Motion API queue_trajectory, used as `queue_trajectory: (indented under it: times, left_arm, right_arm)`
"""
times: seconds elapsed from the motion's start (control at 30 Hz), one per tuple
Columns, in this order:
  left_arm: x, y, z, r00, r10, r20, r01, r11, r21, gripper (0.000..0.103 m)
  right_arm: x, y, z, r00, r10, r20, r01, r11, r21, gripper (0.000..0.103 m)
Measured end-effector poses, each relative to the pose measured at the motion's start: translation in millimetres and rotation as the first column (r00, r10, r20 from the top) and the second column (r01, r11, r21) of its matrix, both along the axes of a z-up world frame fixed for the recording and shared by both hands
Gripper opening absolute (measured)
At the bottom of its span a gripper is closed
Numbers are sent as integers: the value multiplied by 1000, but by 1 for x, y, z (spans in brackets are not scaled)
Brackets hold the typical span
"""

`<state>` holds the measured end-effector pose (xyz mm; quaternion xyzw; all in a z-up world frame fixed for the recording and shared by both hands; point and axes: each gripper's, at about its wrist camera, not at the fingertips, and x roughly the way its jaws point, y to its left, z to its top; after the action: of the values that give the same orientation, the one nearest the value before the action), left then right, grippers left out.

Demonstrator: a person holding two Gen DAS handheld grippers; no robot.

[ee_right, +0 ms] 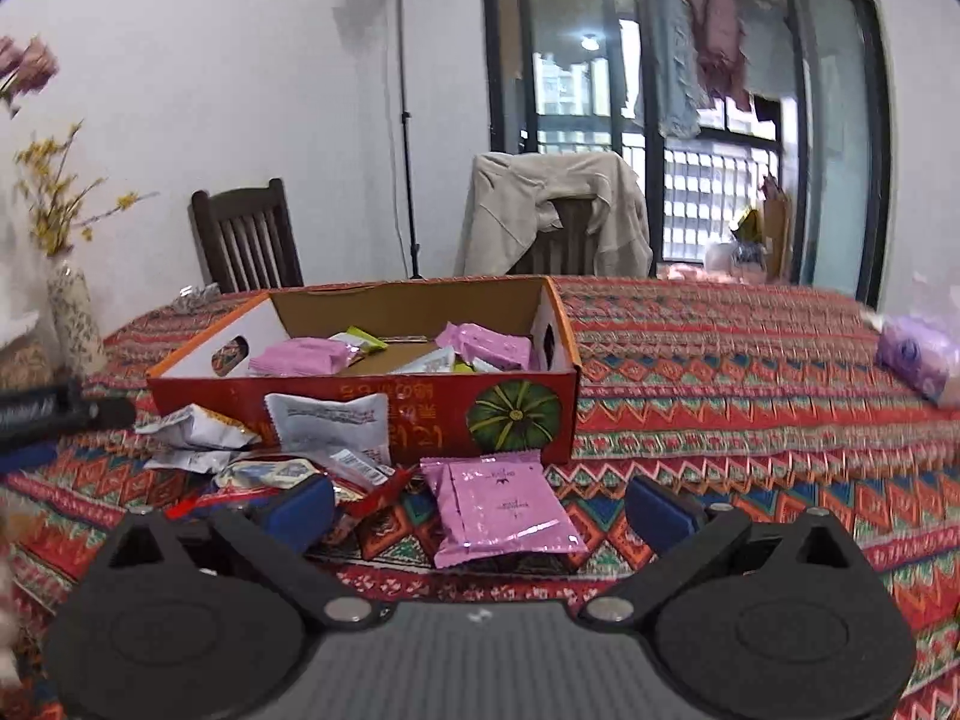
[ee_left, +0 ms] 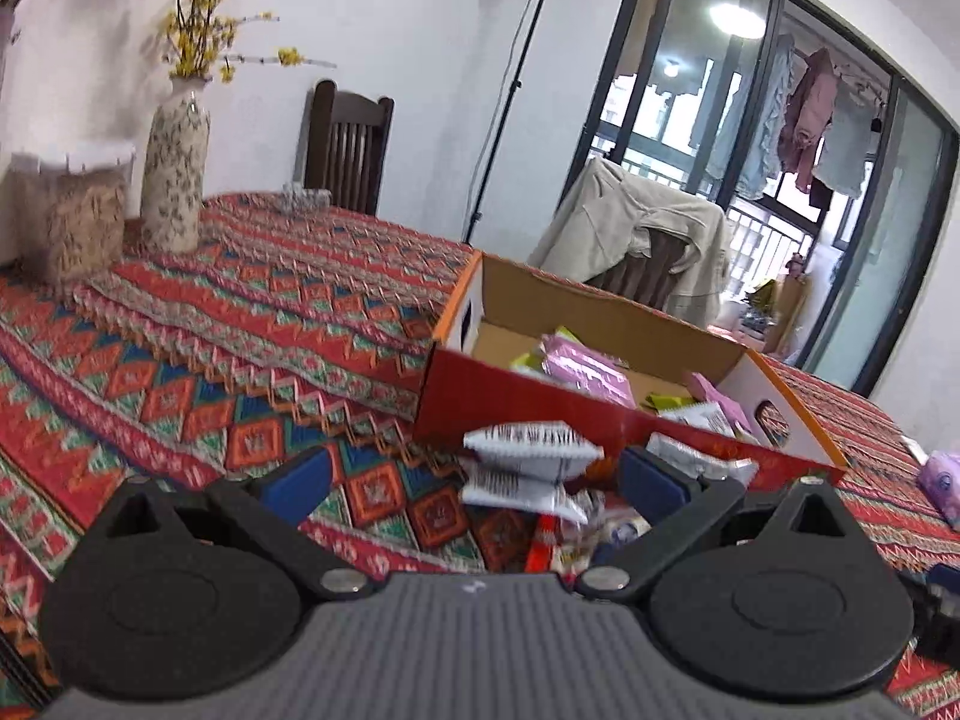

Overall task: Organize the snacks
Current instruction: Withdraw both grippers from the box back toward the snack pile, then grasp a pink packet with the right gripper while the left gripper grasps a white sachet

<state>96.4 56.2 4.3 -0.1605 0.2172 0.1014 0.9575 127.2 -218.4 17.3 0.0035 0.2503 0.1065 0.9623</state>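
An open red cardboard box (ee_right: 420, 420) with a pumpkin picture stands on the patterned tablecloth and holds several pink, green and white snack packets (ee_right: 300, 357). The same box (ee_left: 540, 396) shows in the left wrist view. A loose pile of white and red packets (ee_right: 324, 426) lies against the box's front. My left gripper (ee_left: 474, 480) is open, with white packets (ee_left: 528, 462) lying between its blue pads, untouched. My right gripper (ee_right: 480, 510) is open above a pink packet (ee_right: 501, 501) lying flat on the cloth.
A patterned vase with yellow flowers (ee_left: 177, 180) and a lidded container (ee_left: 72, 210) stand at the table's far left. A purple tissue pack (ee_right: 918, 360) lies at the right. Two chairs (ee_right: 249, 240), one draped with a beige jacket (ee_right: 558, 216), and a lamp stand (ee_right: 405, 120) are behind the table.
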Motion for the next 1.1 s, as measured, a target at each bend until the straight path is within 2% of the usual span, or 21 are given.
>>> queue_trajectory:
  times: [0.1, 0.2, 0.33, 0.43, 0.57, 0.77, 0.9, 0.97, 1.0, 1.1]
  left_arm:
    - [-4, 1, -7, 1000, 14, -6, -14, 999, 38, 103]
    - [-3, 2, -12, 1000, 13, -7, -12, 996, 90, 103]
    - [0, 13, -18, 1000, 14, -5, -13, 992, 126, 103]
    - [6, 27, -21, 1000, 28, 3, -28, 995, 98, 103]
    - [18, 30, -27, 999, -29, -34, 31, 997, 72, 103]
    - [8, 37, -28, 1000, -25, 19, 24, 1000, 20, 103]
    - [7, 34, -27, 999, -35, 30, 34, 999, 27, 103]
    - [7, 35, -27, 999, -39, 31, 39, 999, 20, 103]
    - [7, 35, -27, 999, -40, 29, 39, 999, 16, 103]
    - [8, 35, -27, 998, -47, 29, 46, 999, 9, 103]
  right_arm:
    - [0, -2, 3, 1000, 11, 1, -11, 1000, 20, 103]
    - [-2, -2, 2, 998, 42, 45, -41, 999, -14, 103]
    - [13, -7, -11, 1000, 30, 2, -30, 999, -16, 103]
    - [21, -12, -24, 999, -12, -30, 11, 999, -46, 103]
    - [32, -14, -32, 998, -9, -66, 5, 998, -61, 103]
    - [62, -3, -35, 993, 20, -117, -33, 993, -111, 103]
    - [78, 12, -39, 991, 43, -124, -65, 982, -175, 103]
    - [82, 19, -43, 991, 48, -125, -73, 976, -205, 97]
    - [83, 22, -45, 990, 57, -129, -83, 974, -212, 88]
    - [80, 23, -48, 988, 88, -129, -112, 975, -192, 70]
